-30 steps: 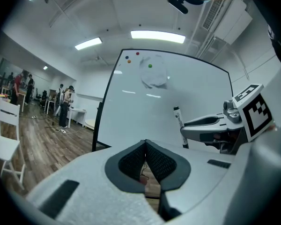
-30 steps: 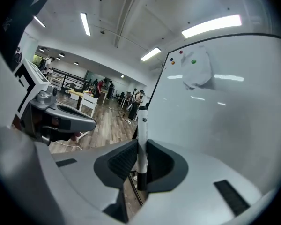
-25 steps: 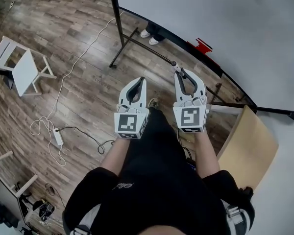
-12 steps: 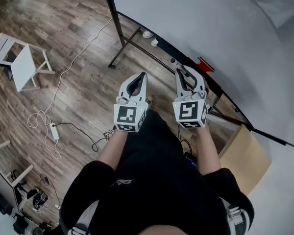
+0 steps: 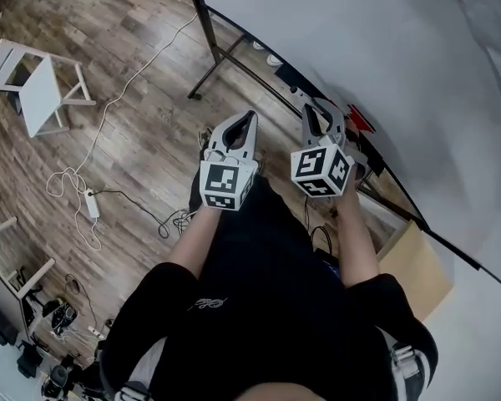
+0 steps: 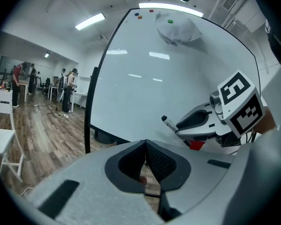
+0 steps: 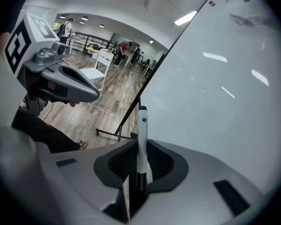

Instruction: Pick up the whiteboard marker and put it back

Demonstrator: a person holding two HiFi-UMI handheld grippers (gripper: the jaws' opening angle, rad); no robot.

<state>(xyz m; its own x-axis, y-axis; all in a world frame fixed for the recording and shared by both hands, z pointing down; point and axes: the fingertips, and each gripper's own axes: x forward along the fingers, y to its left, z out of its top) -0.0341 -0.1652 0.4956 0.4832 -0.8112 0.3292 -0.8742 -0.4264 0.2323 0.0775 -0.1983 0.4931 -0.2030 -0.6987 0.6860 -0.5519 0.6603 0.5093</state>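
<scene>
At left, my left gripper (image 5: 249, 120) hangs over the wood floor (image 5: 134, 98), jaws pressed together with nothing between them. To its right, my right gripper (image 5: 312, 109) clamps the whiteboard marker (image 7: 141, 139) near its dark end, white barrel pointing along the whiteboard (image 5: 359, 48). The pick-up looks done (the grip seems firm). What remains is setting the marker back, presumably on the board's lower edge (image 5: 250, 38).
</scene>
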